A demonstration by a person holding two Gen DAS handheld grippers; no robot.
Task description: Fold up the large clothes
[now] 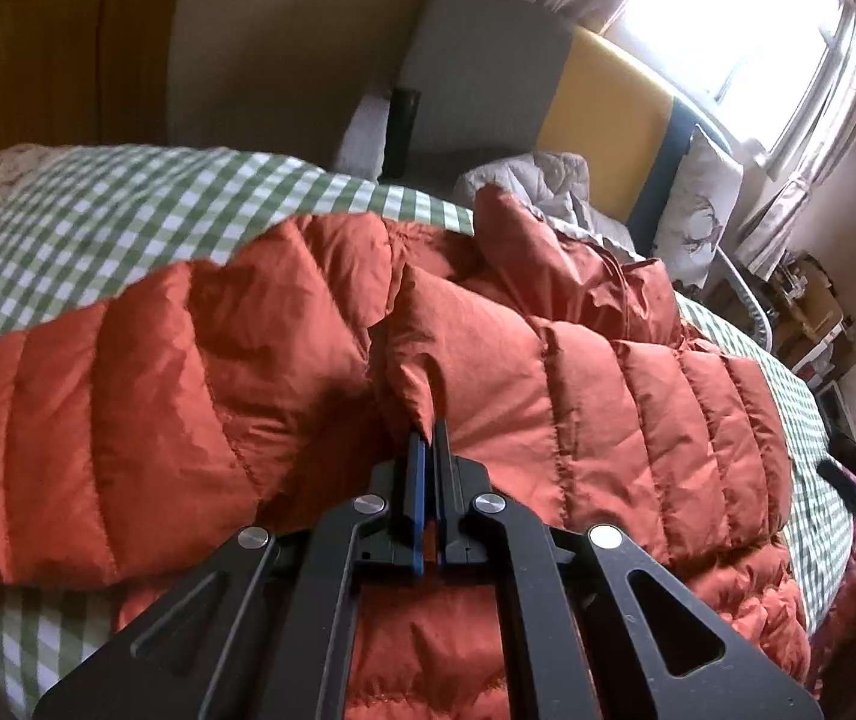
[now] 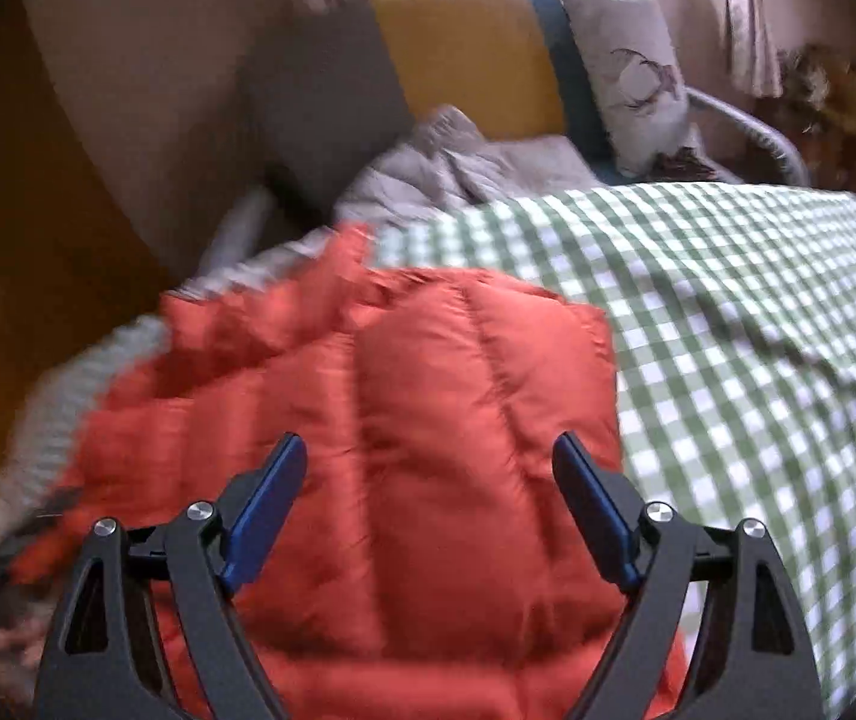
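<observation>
Left gripper [image 1: 428,438], frame centre, jaws pinched tight on a ridge of the puffy quilted orange down jacket [image 1: 284,336], prob. to lift a panel. Right gripper [image 2: 429,462] wide apart, holding nothing, over jacket w/ its edge right of centre. Beyond: bare green-white gingham bedspread [image 2: 757,312], upper right, free room.

The left hand-held gripper [image 1: 429,431] pinches a fold of the orange jacket [image 1: 284,348] — spread across the checked bed [image 1: 128,204].
</observation>
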